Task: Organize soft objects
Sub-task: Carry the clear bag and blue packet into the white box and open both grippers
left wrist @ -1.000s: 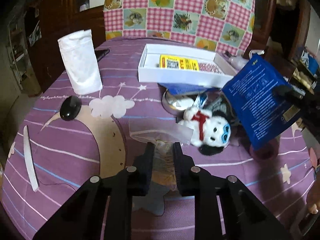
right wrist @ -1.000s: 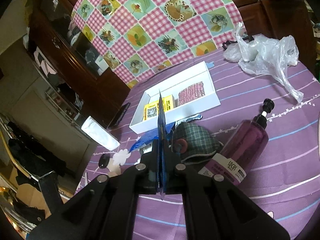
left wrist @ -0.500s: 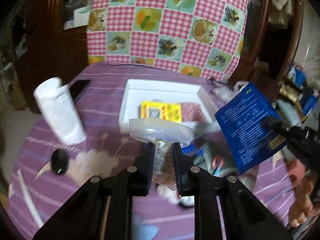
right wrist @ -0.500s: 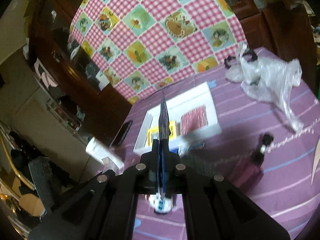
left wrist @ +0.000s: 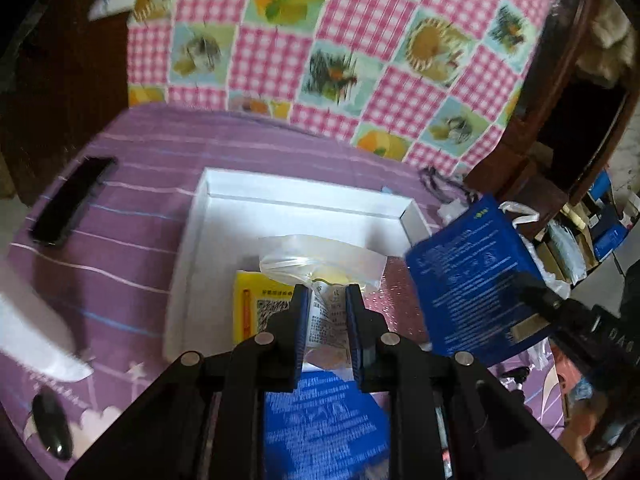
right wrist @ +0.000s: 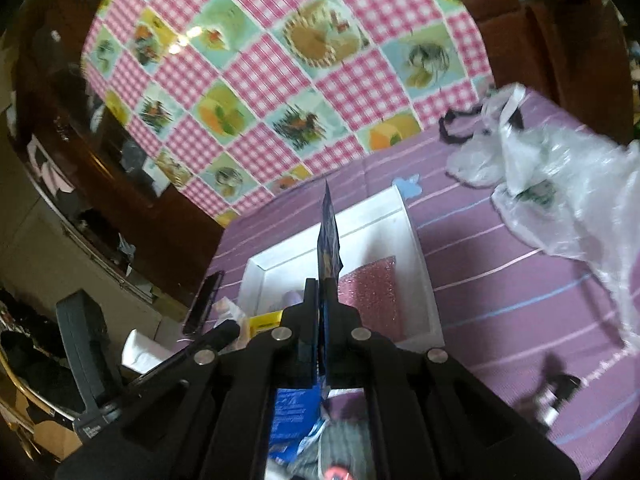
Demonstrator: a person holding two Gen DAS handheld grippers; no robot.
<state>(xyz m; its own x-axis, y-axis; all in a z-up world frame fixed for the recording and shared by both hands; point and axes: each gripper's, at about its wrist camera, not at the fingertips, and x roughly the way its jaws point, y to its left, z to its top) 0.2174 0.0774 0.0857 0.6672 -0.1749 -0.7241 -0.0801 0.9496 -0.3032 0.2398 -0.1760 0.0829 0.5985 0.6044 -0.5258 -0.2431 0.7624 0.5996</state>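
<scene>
My left gripper (left wrist: 327,294) is shut on a clear plastic pouch (left wrist: 320,262) with printed text, held above the near part of a white shallow box (left wrist: 188,248). Inside the box lie a yellow packet (left wrist: 250,304) and a pink glittery pad (left wrist: 396,296). My right gripper (right wrist: 322,286) is shut on a flat blue packet (right wrist: 328,224), seen edge-on over the same white box (right wrist: 420,264). In the left wrist view that blue packet (left wrist: 468,280) hangs broadside at the right, over the box's right end. Another blue packet (left wrist: 324,420) lies on the table below my left gripper.
A purple striped cloth (left wrist: 132,200) covers the table. A dark phone (left wrist: 72,206) lies left of the box, a white pouch (left wrist: 32,332) and a black oval object (left wrist: 52,426) nearer left. A crumpled plastic bag (right wrist: 560,184) sits right. A checkered pink cloth (left wrist: 340,40) hangs behind.
Both grippers have travelled forward from the near clutter to over the white box, each carrying its packet. The plush toy and bottle have dropped out of view.
</scene>
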